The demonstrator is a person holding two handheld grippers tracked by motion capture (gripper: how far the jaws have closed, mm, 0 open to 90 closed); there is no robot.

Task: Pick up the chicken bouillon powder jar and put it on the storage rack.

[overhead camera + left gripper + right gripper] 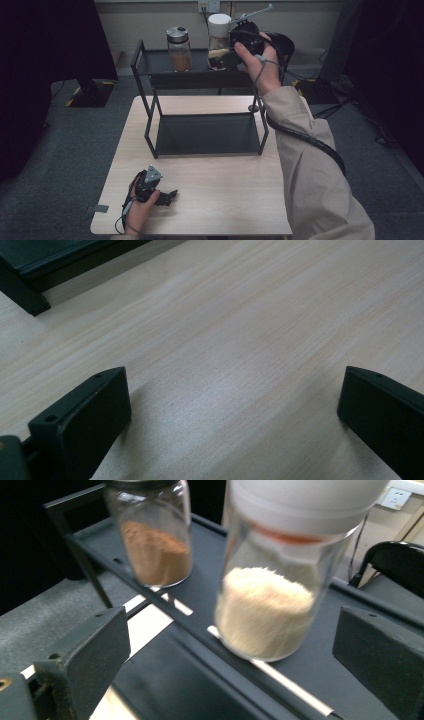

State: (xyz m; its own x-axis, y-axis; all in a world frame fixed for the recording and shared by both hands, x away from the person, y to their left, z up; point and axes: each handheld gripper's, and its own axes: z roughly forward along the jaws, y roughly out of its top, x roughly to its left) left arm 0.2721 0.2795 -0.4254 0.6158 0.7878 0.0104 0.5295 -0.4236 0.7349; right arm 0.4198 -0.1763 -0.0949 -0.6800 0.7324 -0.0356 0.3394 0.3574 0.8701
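A black two-shelf rack [150,107] stands at the back of the wooden table [225,200]. Its top shelf [200,545] carries two glass jars. One has a silver lid and brown powder [179,50] [155,545]. The other has a white lid and pale grains [218,37] [270,605]. My right gripper [231,44] [232,630] is held up at the top shelf, open, its jaws wide on either side of the white-lidded jar and apart from it. Resting low on the table's front left, my left gripper [170,196] [232,390] is open with nothing between its jaws.
The rack's lower shelf [205,135] is bare, and its near corner [20,290] lies ahead of the left gripper. A black chair [395,560] stands behind the rack at the right. A dark stand base [90,92] sits on the floor at the left.
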